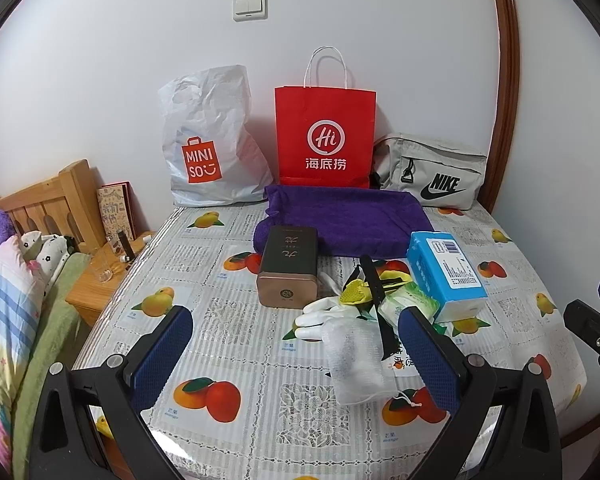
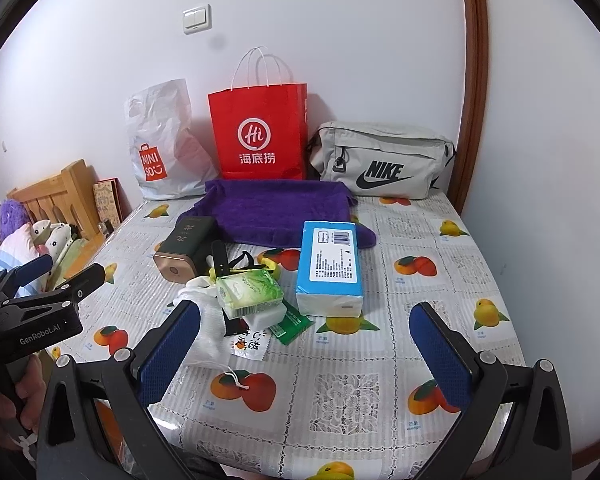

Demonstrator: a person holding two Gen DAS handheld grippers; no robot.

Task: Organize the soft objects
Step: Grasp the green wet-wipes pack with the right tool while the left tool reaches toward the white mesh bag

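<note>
Hiding beneath the green tissue pack [image 2: 249, 290], white gloves [image 1: 320, 316] barely show.

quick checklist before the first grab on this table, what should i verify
1. Left tool open and empty: ok.
2. Right tool open and empty: ok.
3. Blue tissue pack lies free, nothing on top: ok.
4. White mesh pouch clear to lift: not ok, a black strap crosses it.
5. Purple towel clear: not ok, the tissue pack and dark tin overlap its front edge.
6. Red paper bag has room inside: cannot tell.
</note>
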